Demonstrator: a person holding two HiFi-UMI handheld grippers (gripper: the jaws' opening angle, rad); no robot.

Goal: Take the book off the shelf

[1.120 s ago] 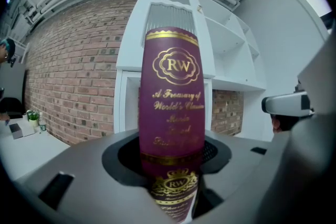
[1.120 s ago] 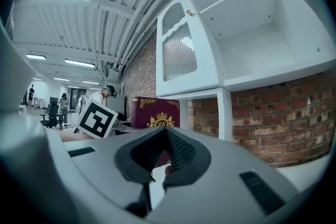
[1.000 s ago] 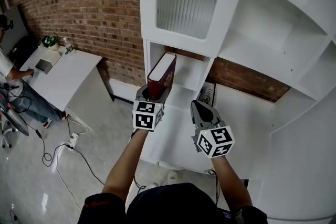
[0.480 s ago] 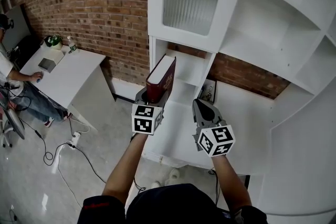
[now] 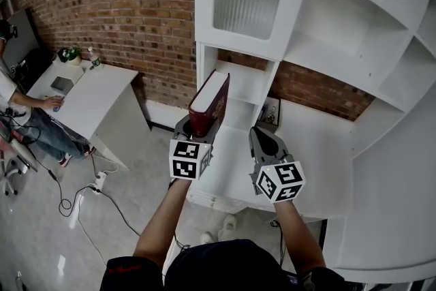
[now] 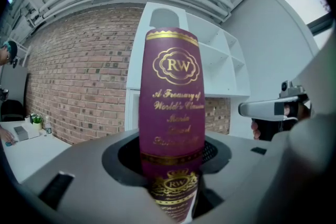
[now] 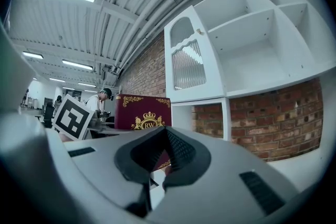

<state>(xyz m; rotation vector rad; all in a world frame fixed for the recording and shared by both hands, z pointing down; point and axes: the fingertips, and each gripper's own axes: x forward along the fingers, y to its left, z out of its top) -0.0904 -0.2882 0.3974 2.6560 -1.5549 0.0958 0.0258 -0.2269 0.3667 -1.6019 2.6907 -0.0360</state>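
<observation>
1. L gripper (image 5: 197, 127) pinches the maroon book (image 5: 208, 102) at its lower end. The book is upright, out in front of the open cubby (image 5: 246, 86). Keep the squeeze firm, draw straight back, no tilt.
2. R gripper (image 5: 264, 144): jaws pressed together, empty, just right of the book. Keep it clear.
3. Vs 1 s ago: book is farther out from the cubby; grip is the same.

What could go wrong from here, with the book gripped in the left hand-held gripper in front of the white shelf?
1. The left hand-held gripper clamps the book only at its lower end; the tall part above could tip or slip out.
2. The book's top looks close to the left upright of the shelf, so a swing might knock it.
3. The right hand-held gripper is shut and apart from the book, giving no support.
</observation>
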